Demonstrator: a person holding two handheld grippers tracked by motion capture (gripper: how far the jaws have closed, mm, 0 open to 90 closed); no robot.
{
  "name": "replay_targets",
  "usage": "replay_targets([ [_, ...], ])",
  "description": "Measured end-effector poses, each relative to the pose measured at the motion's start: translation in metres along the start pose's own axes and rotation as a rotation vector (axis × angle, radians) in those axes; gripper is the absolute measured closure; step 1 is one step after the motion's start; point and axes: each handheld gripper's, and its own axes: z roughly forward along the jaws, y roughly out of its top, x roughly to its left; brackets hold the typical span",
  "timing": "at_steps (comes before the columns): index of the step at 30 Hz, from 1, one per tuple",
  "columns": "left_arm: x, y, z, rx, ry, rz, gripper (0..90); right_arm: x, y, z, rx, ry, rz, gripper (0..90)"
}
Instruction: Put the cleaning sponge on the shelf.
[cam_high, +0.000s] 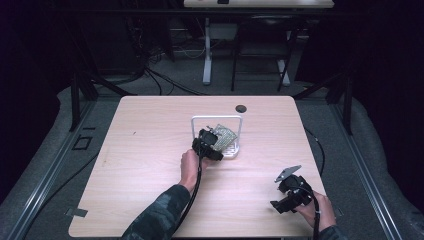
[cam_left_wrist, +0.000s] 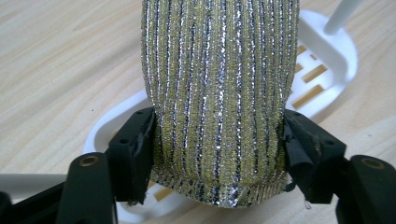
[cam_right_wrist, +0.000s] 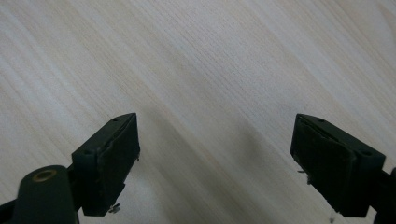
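One glittery gold-and-silver striped scouring pad (cam_left_wrist: 219, 93), top cut off by the frame edge in the left gripper view, hiding much of one white slotted rack (cam_left_wrist: 327, 70) beneath. Long axis and stripes running away from the left tongs (cam_left_wrist: 219, 154), both pads against its sides near the lower end. Right tongs (cam_right_wrist: 217, 163) spread wide over bare table (cam_right_wrist: 196, 60), gripping nothing.

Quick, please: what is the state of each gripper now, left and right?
Left gripper: jaws at both sides of the glittery striped sponge over the white rack; whether they press cannot be told.
Right gripper: open, nothing between the jaws, above the table.
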Motion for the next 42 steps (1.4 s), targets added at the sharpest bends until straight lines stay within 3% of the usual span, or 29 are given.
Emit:
replay_targets([
  [6,-0.001,0.0,0.001,0.0,0.033,-0.002,22.4,0.001,0.0,0.0,0.003,0.003,0.002,15.0],
  [18,-0.002,0.0,-0.002,-0.025,0.041,-0.001,13.3,0.001,0.0,0.0,0.004,0.004,-0.003,15.0],
  [34,-0.005,0.001,-0.004,-0.043,0.025,0.014,3.7,0.001,-0.001,0.0,0.009,0.007,-0.005,15.0],
  [42,-0.01,0.002,-0.02,-0.074,-0.018,0.038,1.9,0.001,-0.001,0.0,-0.004,0.011,-0.002,15.0],
])
